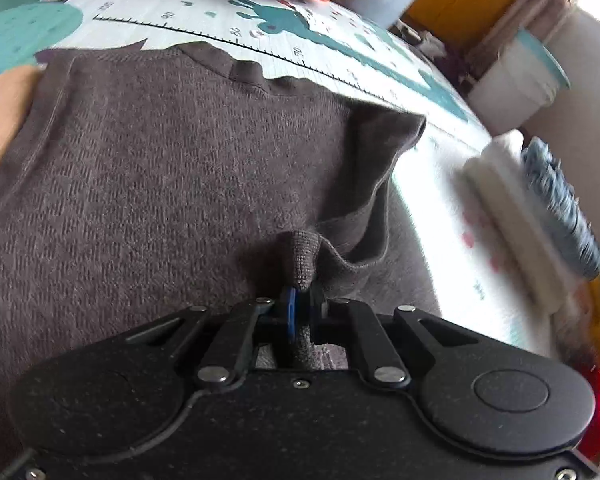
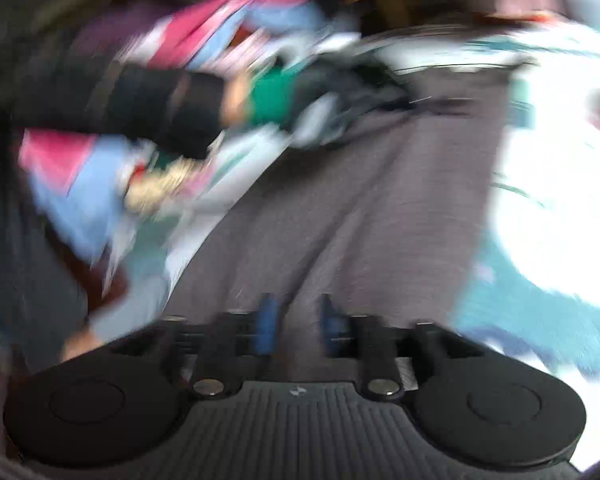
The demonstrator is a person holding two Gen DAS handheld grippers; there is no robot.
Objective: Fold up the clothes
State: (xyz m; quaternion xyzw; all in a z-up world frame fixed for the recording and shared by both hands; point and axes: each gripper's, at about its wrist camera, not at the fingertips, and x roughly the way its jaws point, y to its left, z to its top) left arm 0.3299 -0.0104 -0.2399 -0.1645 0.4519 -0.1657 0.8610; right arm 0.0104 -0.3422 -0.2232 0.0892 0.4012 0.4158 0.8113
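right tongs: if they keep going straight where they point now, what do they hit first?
Most likely the brown-grey garment: it fills the view straight ahead of the right tongs, whose jaws stand apart with nothing pinched. The frame is blurred, so depth is uncertain.

The brown garment (image 1: 160, 168) is coarse, matt knit cloth; the left claw (image 1: 300, 300) is speckled matt black plastic.

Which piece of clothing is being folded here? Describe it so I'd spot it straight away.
Look at the pale play mat printed with teal animals and a ruler line. Spread across it lies a big brownish-grey knitted sweater, one edge pinched in the left gripper. Unlike the white folded pile beside it, it is dark and textured.
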